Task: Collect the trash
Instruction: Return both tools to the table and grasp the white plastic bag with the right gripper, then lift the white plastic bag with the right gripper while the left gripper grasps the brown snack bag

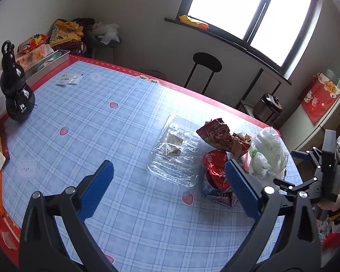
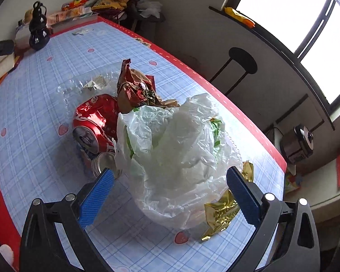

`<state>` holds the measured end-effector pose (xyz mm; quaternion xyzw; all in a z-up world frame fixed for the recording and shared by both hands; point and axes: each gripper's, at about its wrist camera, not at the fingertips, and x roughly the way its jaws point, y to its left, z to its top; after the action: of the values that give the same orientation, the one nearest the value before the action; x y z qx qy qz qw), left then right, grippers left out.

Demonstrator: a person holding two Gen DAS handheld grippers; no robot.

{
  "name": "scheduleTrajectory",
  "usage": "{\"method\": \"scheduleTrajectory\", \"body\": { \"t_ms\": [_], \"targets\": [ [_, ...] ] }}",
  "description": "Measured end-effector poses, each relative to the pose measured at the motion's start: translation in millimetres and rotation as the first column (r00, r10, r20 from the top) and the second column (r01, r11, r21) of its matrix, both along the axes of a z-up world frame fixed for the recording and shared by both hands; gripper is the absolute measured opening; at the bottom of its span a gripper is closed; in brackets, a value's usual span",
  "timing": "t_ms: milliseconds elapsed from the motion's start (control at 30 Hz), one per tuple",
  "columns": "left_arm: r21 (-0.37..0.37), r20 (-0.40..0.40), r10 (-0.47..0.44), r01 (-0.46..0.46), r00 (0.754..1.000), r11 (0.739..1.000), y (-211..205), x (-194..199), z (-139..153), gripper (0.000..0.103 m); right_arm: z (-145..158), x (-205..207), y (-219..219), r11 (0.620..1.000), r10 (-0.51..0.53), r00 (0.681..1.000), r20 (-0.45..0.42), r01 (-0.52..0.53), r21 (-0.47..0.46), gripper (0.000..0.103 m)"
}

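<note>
1. The right gripper [image 2: 170, 188] hovers low over the table [image 2: 34, 104] with its jaws spread wide, the blue pads on either side of the white plastic bag [image 2: 176, 156]. It holds nothing; whether a pad already touches the film I cannot tell.
2. The bag looks like the step in hand. It is loose and puffy, so a good grab would likely bite into a thick bunched fold near the middle, not a thin edge that could slip out.
3. A crumpled gold wrapper [image 2: 224, 206] lies just beside the right pad, partly under the bag. It may get caught in the pinch or dragged along, so close slowly.
4. Just beyond the bag, a crushed red can [image 2: 95, 122] lies on its side, touching the bag's left edge, with a second can end [image 2: 104, 163] near the left pad. Lifting the bag straight up should avoid rolling them.
5. Behind those sits a crumpled red-brown snack bag [image 2: 133, 88], then a clear plastic tray [image 1: 174, 151] lying flat.
6. The left gripper [image 1: 170, 190] also stands wide open and empty, above bare cloth near the tray.
</note>
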<state>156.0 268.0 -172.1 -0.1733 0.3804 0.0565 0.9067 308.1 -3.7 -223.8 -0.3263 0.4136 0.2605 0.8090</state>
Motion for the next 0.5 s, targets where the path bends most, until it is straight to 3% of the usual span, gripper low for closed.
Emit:
{"method": "scheduleTrajectory", "body": {
  "t_ms": [100, 167, 200, 233, 300, 333, 433, 500],
  "targets": [
    [-0.023, -0.021, 0.027, -0.027, 0.999, 0.999, 7.3, -5.1, -18.1, 0.097, -35.0, 14.4, 16.9, 0.987, 0.031, 0.999, -0.013, -0.032, -0.155, 0.097],
    [-0.030, -0.038, 0.041, -0.042, 0.998, 0.999, 13.6, -8.0, -27.1, 0.097, -46.9, 20.6, 19.9, 0.982, 0.027, 1.000, -0.014, -0.029, -0.188, 0.097],
    [-0.037, -0.049, 0.047, -0.049, 0.998, 0.998, 17.6, -9.3, -31.1, 0.097, -47.3, 22.6, 19.2, 0.984, 0.020, 1.000, -0.014, -0.022, -0.177, 0.097],
    [-0.043, -0.056, 0.051, -0.054, 0.997, 0.998, 21.4, -10.0, -33.8, 0.097, -45.4, 24.2, 18.1, 0.987, 0.005, 1.000, -0.016, -0.008, -0.160, 0.089],
    [-0.045, -0.069, 0.054, -0.058, 0.996, 0.997, 27.6, -8.9, -36.7, 0.096, -37.7, 28.3, 14.9, 0.990, -0.040, 0.999, -0.024, 0.036, -0.138, 0.065],
    [-0.044, -0.073, 0.053, -0.057, 0.996, 0.997, 30.1, -6.8, -36.9, 0.096, -31.3, 29.3, 12.5, 0.992, -0.055, 0.998, -0.031, 0.051, -0.115, 0.058],
    [-0.043, -0.074, 0.033, -0.037, 0.997, 0.998, 33.6, 2.7, -35.8, 0.096, -8.7, 30.3, 2.0, 0.994, -0.104, 0.994, -0.042, 0.104, -0.020, 0.046],
    [-0.039, -0.074, 0.013, -0.016, 0.997, 0.999, 32.7, 10.5, -34.4, 0.096, 6.8, 28.7, -4.3, 0.990, -0.133, 0.990, -0.041, 0.135, 0.042, 0.043]
  ]
}}
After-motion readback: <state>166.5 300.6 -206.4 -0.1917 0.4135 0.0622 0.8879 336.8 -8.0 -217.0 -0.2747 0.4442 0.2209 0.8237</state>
